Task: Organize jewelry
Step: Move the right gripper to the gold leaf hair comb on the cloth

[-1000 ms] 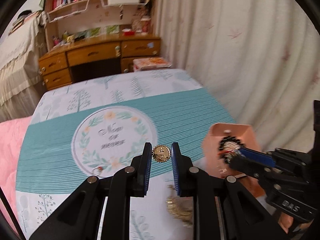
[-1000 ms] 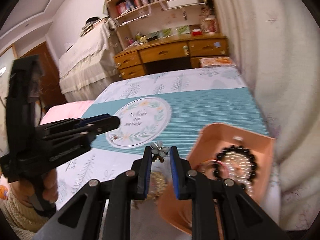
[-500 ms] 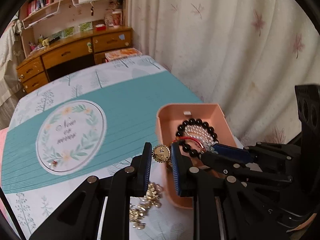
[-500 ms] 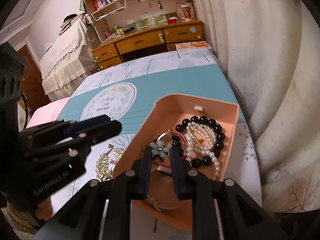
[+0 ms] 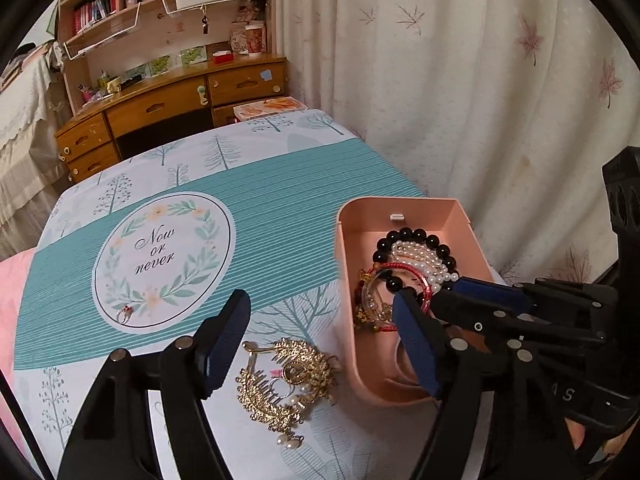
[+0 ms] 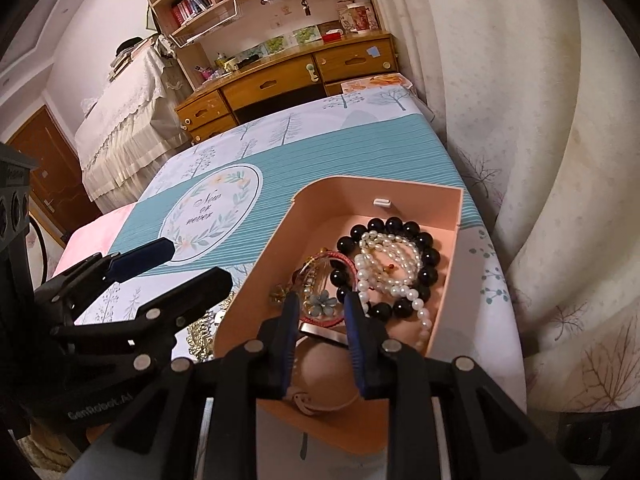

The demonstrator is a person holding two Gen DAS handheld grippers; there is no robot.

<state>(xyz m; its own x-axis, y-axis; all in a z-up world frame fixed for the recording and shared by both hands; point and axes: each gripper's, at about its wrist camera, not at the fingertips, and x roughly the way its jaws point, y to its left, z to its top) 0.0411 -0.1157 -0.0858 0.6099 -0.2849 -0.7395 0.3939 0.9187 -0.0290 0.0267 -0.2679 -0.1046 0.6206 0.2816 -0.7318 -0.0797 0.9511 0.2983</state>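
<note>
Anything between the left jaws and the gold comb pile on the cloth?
Nothing visible. The left gripper, jaws just opened and empty, looks straight onto the gold comb pile, bare on the cloth beside the pink box.

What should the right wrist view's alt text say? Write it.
The right gripper, jaws just opening, hangs over a pink box with a blue flower piece loose between them. A black bead bracelet and a pearl bracelet lie in the box.

At the bottom of the frame the left gripper (image 5: pixel 320 336) has just been opening, its black jaws now wide apart with nothing between them. Below the gap lies a gold filigree jewellery heap (image 5: pixel 286 384) on the tree-printed tablecloth (image 5: pixel 280 200); the peach plastic box (image 5: pixel 344 280) of bead bracelets sits right of centre.
</note>
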